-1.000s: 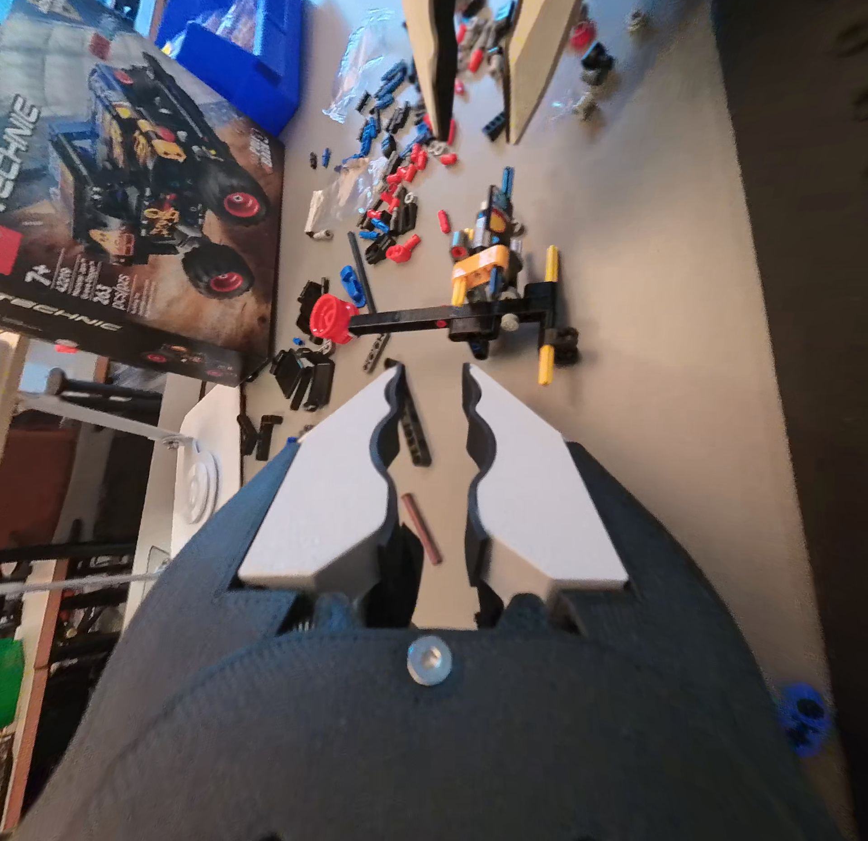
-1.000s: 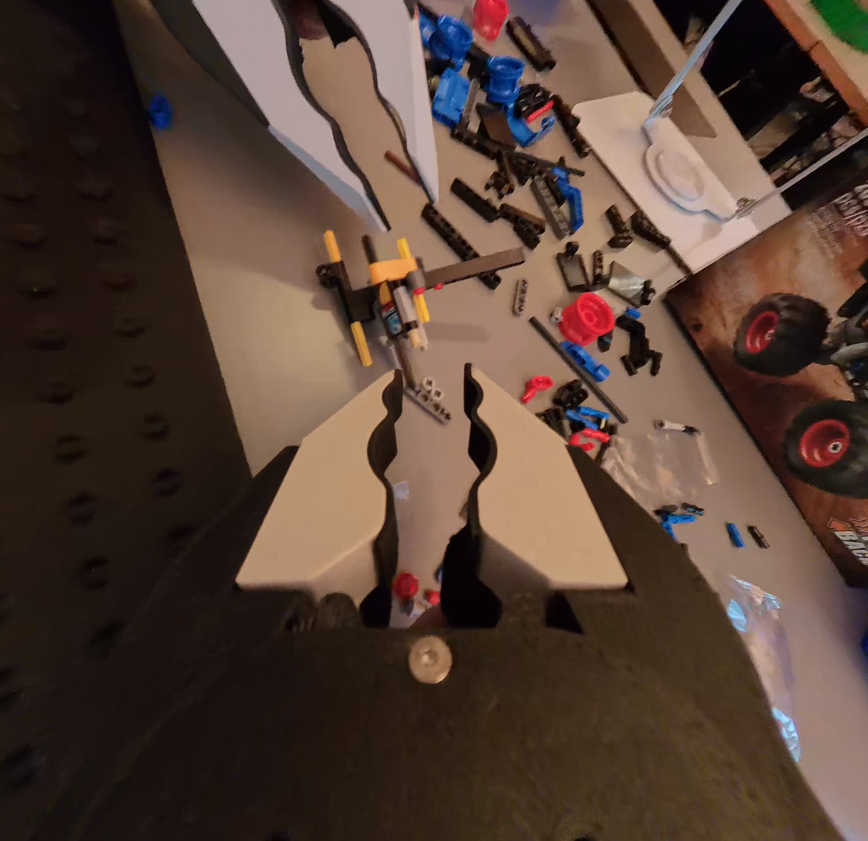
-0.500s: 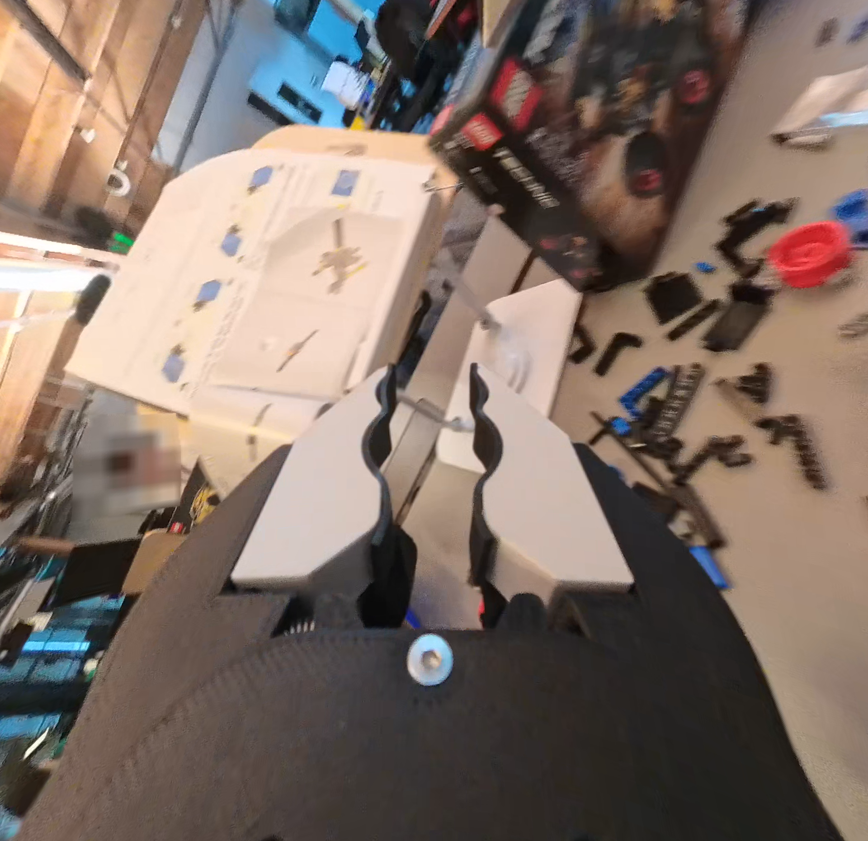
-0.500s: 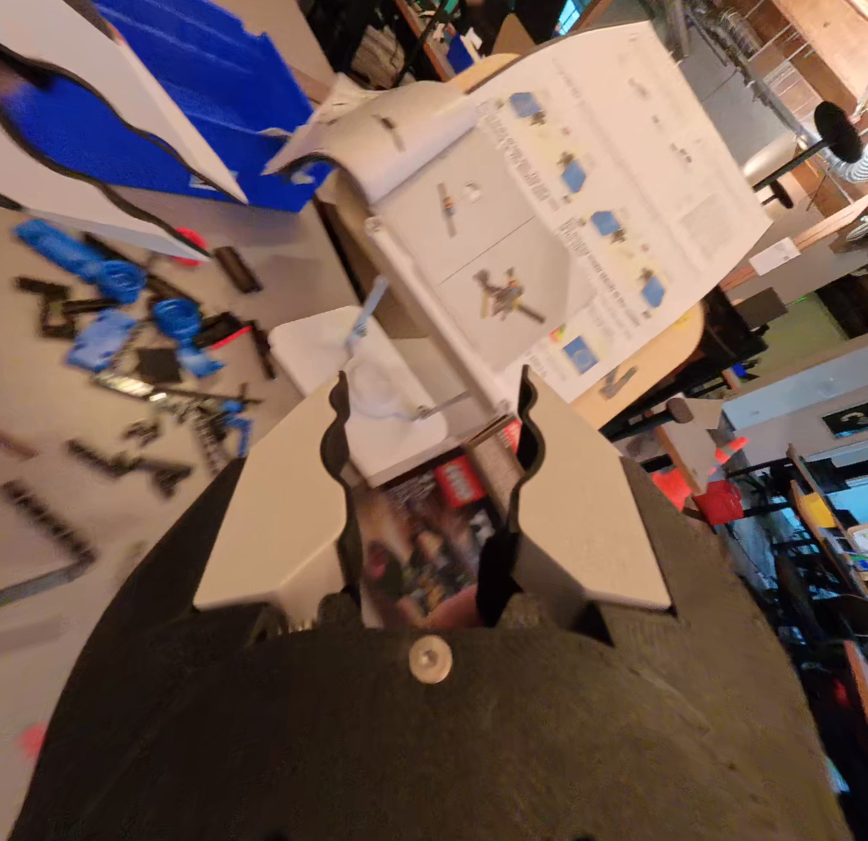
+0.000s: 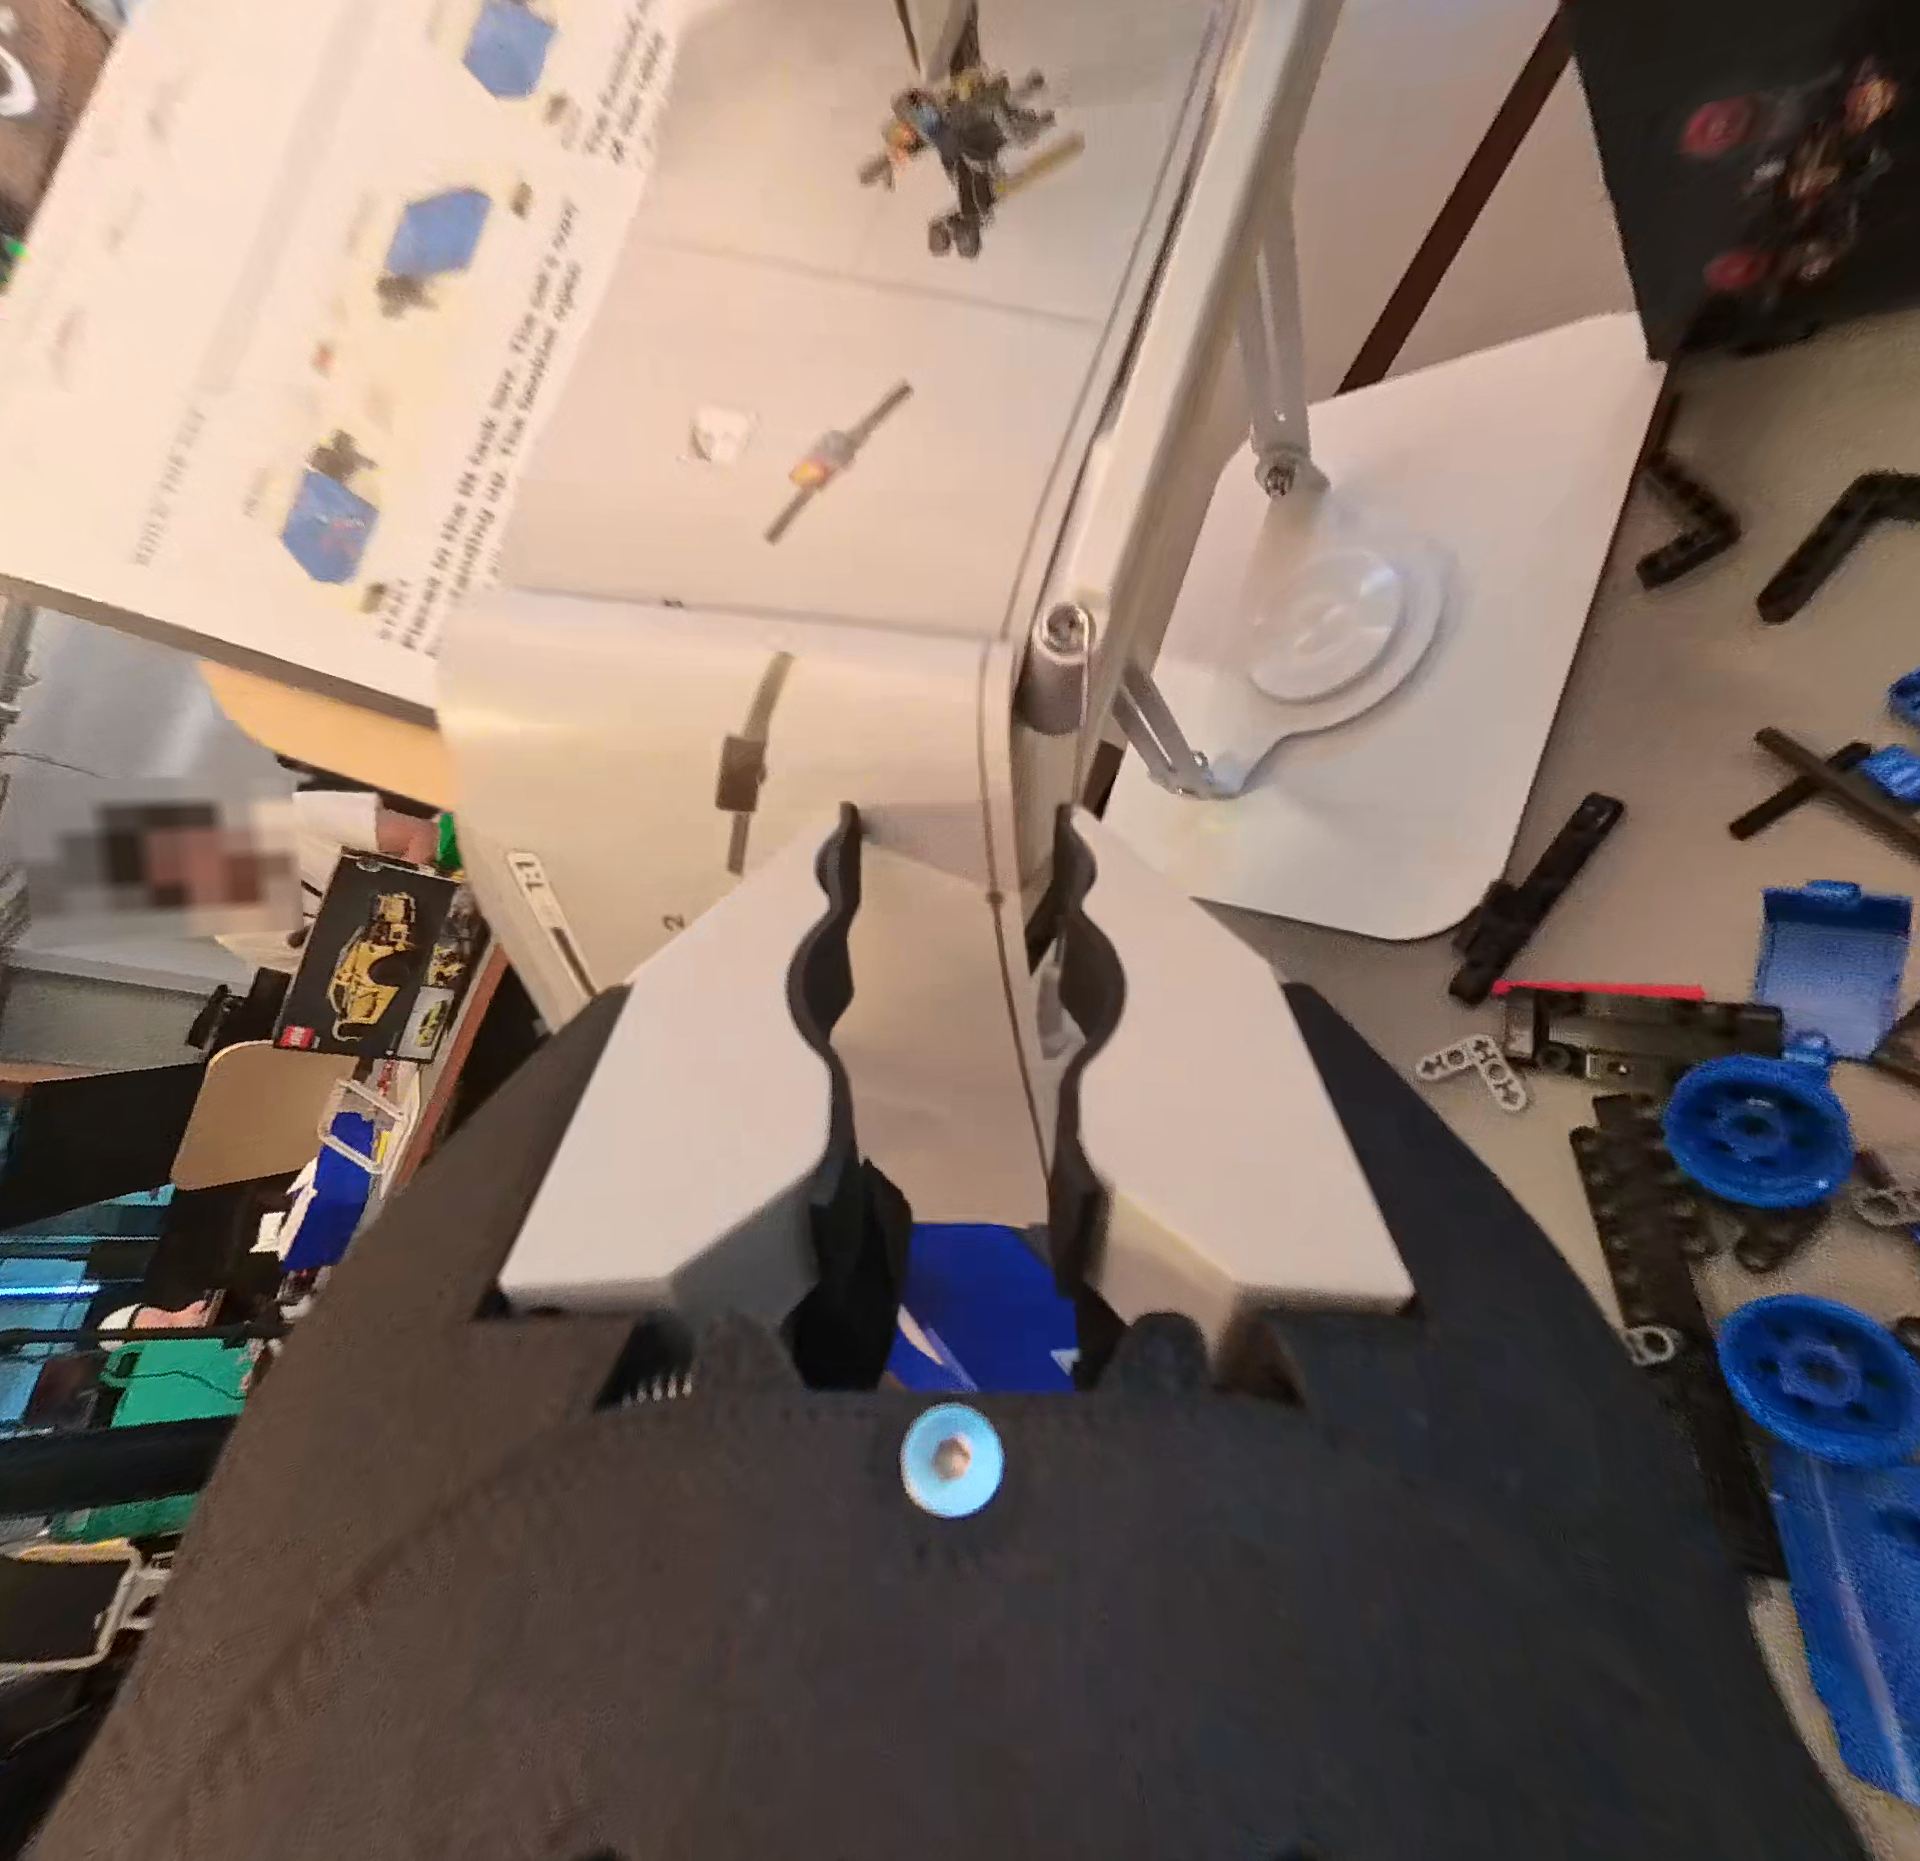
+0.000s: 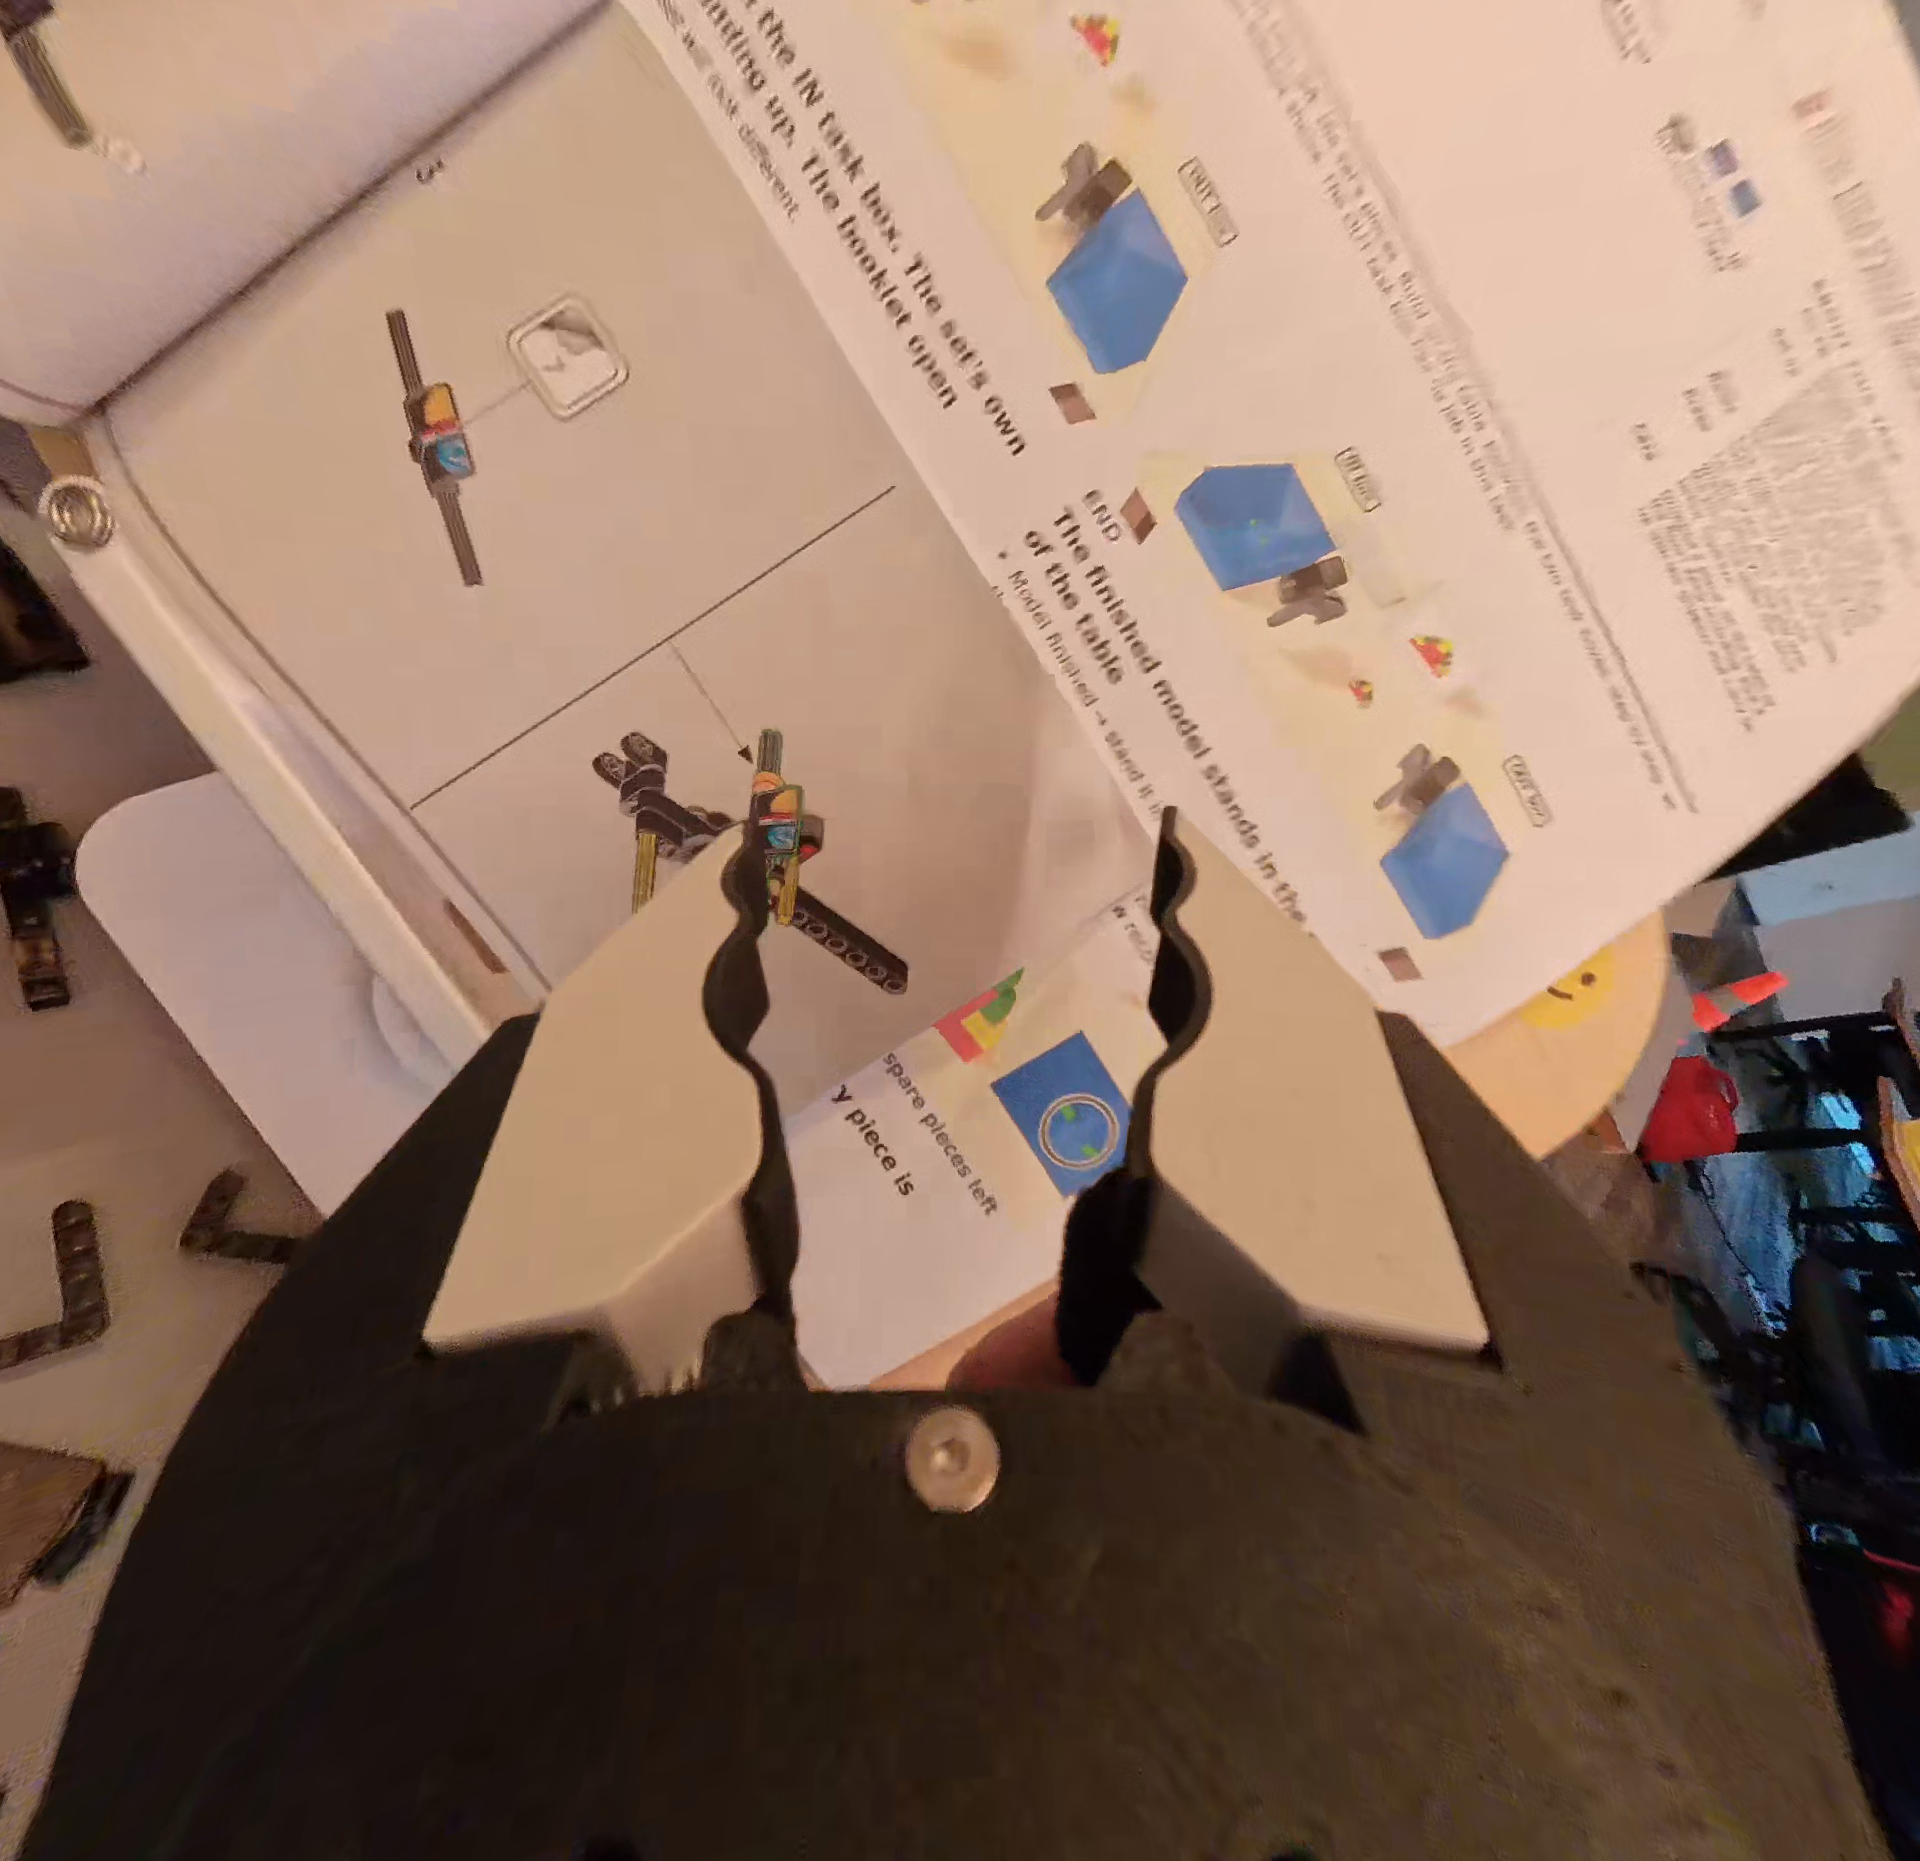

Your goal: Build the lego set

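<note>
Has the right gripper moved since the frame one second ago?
Yes. The right gripper swung up off the parts-strewn table and now points at the instruction booklet on its stand, jaws open wider.

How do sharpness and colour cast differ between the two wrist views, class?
Left wrist view: cool, neutral light; the open white instruction booklet is motion-smeared, while the blue plastic wheels stay fairly crisp. Right wrist view: warm orange cast; the large white printed sheet blurs toward the right edge, and the booklet diagrams look sharper.
</note>
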